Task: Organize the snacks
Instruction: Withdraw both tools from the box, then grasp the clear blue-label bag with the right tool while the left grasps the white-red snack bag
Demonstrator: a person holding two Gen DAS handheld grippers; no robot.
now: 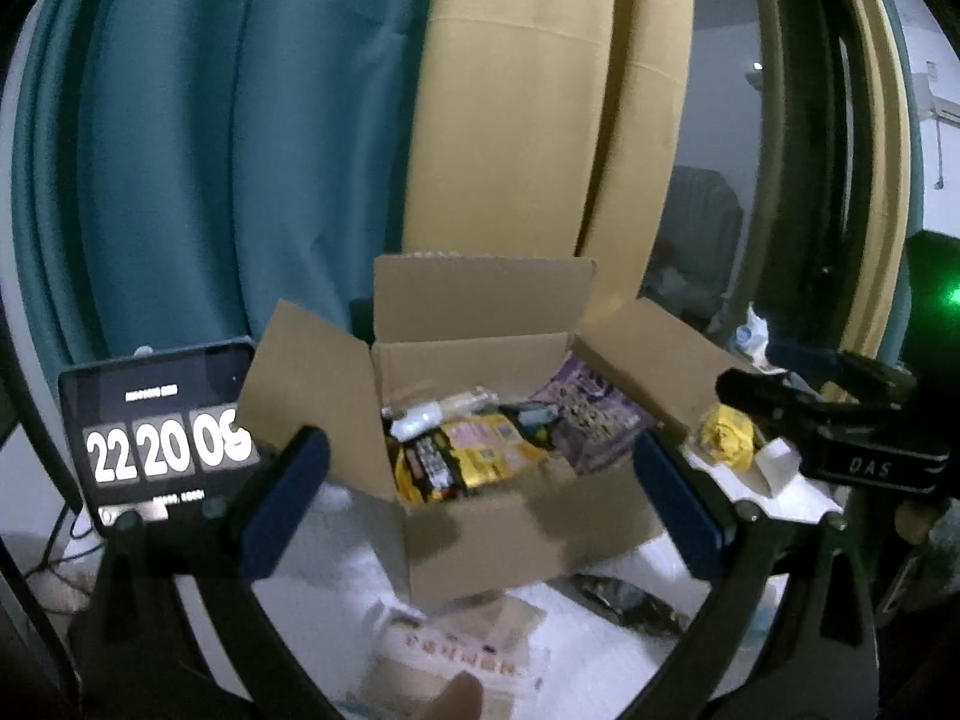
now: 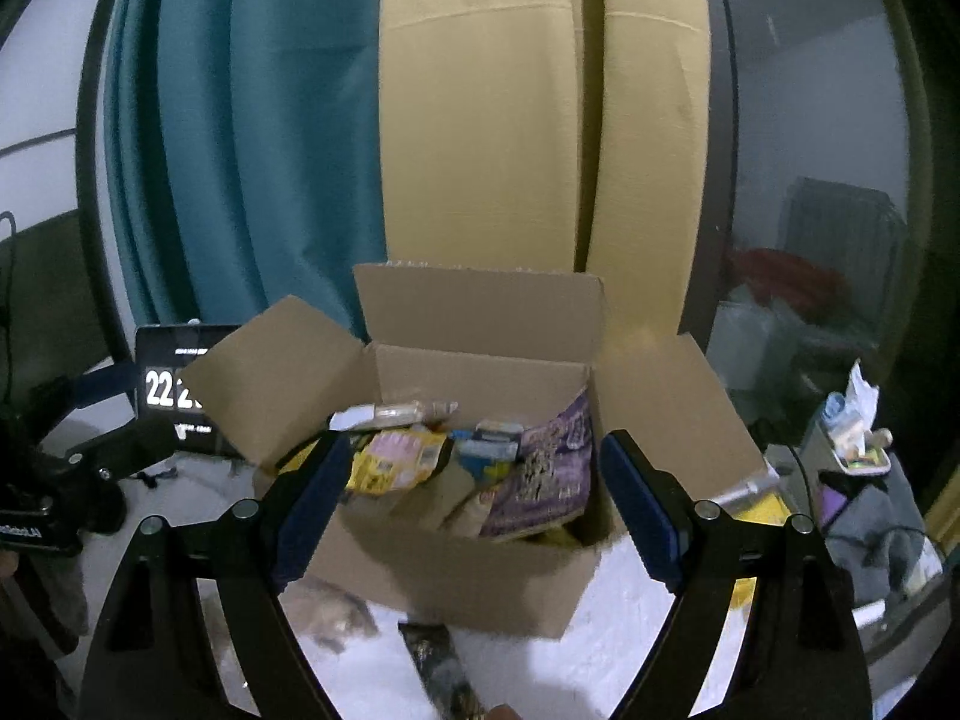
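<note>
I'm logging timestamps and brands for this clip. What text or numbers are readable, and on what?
"22 20 09": clock display on the dark tablet screen; its last digit is partly cut off.
"DAS": on the right gripper's black body.
Small lines on the screen: too blurred.
Print on the snack packets in the cardboard box: too blurred.
Red characters on the pale packet: unreadable.

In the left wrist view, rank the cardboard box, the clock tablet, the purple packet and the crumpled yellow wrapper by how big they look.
1. cardboard box, largest by far with its flaps open.
2. clock tablet.
3. purple packet inside the box, partly hidden, so its place against the tablet is unsure.
4. crumpled yellow wrapper, smallest.
</note>
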